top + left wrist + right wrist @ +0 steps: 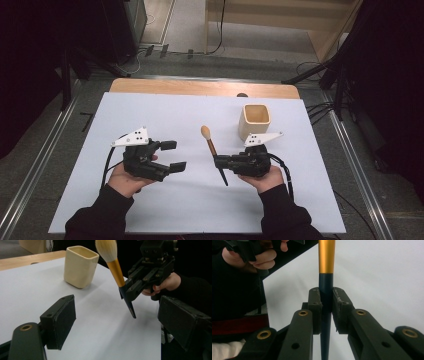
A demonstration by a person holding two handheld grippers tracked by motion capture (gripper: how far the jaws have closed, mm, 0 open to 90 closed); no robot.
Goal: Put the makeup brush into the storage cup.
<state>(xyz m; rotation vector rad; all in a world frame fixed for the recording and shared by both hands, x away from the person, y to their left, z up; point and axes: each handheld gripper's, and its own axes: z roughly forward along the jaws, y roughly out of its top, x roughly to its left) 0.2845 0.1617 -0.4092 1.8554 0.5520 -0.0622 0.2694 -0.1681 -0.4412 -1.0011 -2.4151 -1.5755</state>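
Cream cup [256, 120]: glazed, square with rounded corners, open top; its inside looks empty as far as the high view shows. It stands upright just beyond the right claw, apart from it.
Brush [214, 152]: pale fluffy round head, gold metal ferrule, dark tapering handle ending in a point. It is lifted off the sheet, head tilted away from the person, handle tip pointing down.
Right claw [218, 161]: clenched on the brush's dark handle just below the ferrule; in the right gripper view both black pads [314, 305] press the handle from either side.
Left claw [173, 156]: released, jaws wide with nothing between them; flat matte pads [61, 321]. The brush is well to its right.
Sheet [165, 115]: smooth white cover under both claws.
Table [200, 88]: light wood edge showing beyond the sheet, past the cup.
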